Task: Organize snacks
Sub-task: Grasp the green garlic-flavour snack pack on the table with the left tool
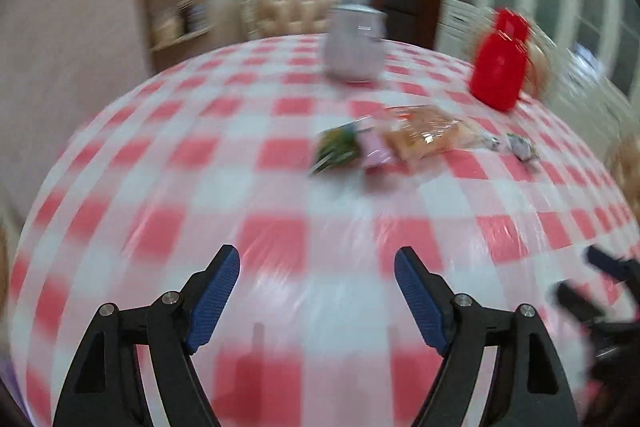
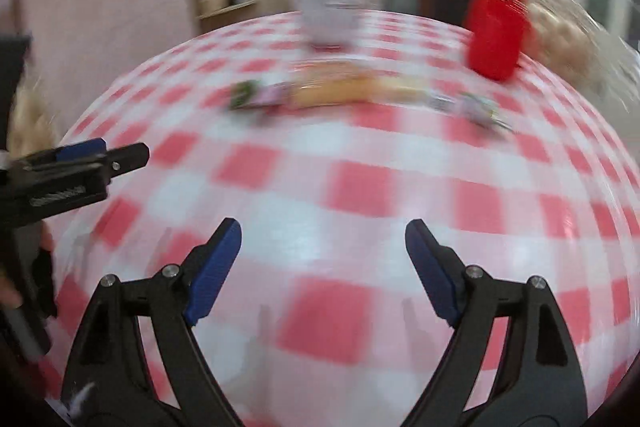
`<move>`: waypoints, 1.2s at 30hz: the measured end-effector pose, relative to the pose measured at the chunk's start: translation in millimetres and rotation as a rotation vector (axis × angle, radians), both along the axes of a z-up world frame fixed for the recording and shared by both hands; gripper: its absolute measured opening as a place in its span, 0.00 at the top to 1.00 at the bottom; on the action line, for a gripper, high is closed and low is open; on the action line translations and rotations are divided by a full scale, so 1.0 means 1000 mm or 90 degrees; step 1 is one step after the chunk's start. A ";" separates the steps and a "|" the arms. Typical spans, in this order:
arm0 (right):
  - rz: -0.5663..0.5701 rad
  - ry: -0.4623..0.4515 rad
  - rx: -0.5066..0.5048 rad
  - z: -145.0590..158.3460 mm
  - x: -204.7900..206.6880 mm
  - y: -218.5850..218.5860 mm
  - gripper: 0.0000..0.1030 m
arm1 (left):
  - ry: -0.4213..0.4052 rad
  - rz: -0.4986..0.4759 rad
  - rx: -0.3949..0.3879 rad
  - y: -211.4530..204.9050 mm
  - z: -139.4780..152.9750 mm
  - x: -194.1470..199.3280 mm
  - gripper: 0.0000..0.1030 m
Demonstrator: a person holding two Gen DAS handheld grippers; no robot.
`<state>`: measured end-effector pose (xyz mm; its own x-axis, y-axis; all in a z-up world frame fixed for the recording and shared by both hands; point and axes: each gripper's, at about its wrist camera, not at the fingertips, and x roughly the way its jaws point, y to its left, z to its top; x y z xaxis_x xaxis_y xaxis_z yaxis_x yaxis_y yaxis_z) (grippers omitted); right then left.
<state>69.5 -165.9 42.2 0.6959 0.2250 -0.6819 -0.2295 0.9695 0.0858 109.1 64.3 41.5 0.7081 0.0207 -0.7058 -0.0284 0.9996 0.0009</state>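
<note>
Hovering spread and empty, both grippers [image 1: 316, 297] [image 2: 323, 267], blurred snacks [image 1: 404, 141], seemingly packets, well ahead

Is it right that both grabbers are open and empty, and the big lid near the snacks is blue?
Not quite: the lid is red, as the left wrist view shows. The left gripper and right gripper are indeed open and empty, short of the snacks.

Bright, even indoor light — heavy motion blur, fisheye-bowed edges.
</note>
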 end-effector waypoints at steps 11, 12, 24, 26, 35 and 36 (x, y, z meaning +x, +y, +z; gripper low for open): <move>-0.058 0.019 0.036 0.001 0.011 -0.035 0.17 | 0.014 0.025 -0.051 0.017 -0.019 0.099 0.22; -0.054 0.021 0.034 -0.003 0.012 -0.032 0.17 | 0.009 0.028 -0.059 0.021 -0.018 0.104 0.22; -0.041 0.050 0.019 -0.025 0.017 -0.024 0.17 | 0.054 -0.002 -0.076 0.027 -0.035 0.130 0.62; -0.039 0.048 0.012 -0.026 0.016 -0.022 0.17 | 0.052 -0.012 -0.077 0.027 -0.034 0.121 0.63; 0.033 0.032 0.042 -0.022 0.024 0.018 0.17 | -0.018 0.031 -0.075 0.056 -0.014 0.024 0.63; 0.056 0.031 0.042 -0.020 0.031 0.035 0.17 | -0.024 0.039 -0.087 0.062 -0.012 0.014 0.63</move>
